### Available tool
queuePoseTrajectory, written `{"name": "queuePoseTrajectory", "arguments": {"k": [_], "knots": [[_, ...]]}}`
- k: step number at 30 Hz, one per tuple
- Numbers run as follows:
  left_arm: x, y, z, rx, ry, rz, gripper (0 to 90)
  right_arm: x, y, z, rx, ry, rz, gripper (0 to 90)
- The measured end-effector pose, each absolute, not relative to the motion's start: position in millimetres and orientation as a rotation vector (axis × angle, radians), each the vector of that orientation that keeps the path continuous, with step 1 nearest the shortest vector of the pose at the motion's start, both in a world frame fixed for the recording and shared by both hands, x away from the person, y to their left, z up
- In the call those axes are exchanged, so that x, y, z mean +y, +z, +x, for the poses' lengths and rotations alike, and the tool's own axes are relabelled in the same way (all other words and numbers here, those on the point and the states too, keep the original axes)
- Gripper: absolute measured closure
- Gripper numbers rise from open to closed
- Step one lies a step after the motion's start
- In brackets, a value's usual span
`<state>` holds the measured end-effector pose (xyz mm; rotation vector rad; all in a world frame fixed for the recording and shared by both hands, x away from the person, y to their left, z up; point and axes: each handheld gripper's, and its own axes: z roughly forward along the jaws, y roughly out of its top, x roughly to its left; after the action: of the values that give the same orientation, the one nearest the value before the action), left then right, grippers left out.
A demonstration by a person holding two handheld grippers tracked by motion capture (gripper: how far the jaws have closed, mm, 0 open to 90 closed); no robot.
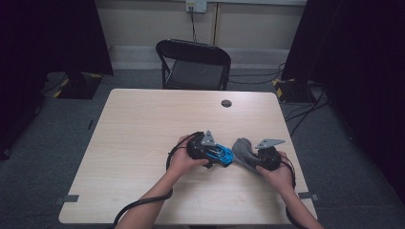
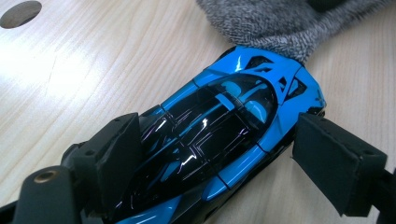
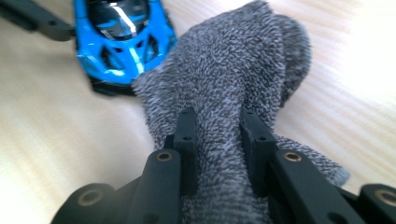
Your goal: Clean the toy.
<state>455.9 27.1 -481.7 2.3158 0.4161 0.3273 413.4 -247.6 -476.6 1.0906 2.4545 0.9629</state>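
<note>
Over on the left, the left gripper (image 1: 217,153) sits low on the table (image 1: 143,124), its jaws spread wide to either side of the blue toy car (image 2: 224,140). The left pad seems to lean on the car's flank, while the right pad (image 2: 334,161) stands clear of the body with a gap showing, so nothing pinches the car. It rests on the wood near the middle of the table, nose toward the cloth. Glossy hard shell, stiff, light by the look of it, and slippery: the flat sides by the doors are the place to clamp, not the curved roof.

Moving right, the grey sock (image 3: 233,88) drapes just against the car's nose. Soft, limp, fuzzy; it bunches and will sag wherever it isn't held.

Far right, the right gripper (image 3: 218,140) has its jaws pressed together on the sock's bunched cloth, pinching it firmly.
</note>
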Motion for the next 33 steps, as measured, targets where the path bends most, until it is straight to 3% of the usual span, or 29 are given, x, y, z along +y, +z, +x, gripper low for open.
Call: {"name": "queuePoseTrajectory", "arguments": {"k": [33], "knots": [[26,-482,453,0.426,0.342,2.313,15.4,-208,-476,373,2.671,1.178,0.977,73.4]]}}
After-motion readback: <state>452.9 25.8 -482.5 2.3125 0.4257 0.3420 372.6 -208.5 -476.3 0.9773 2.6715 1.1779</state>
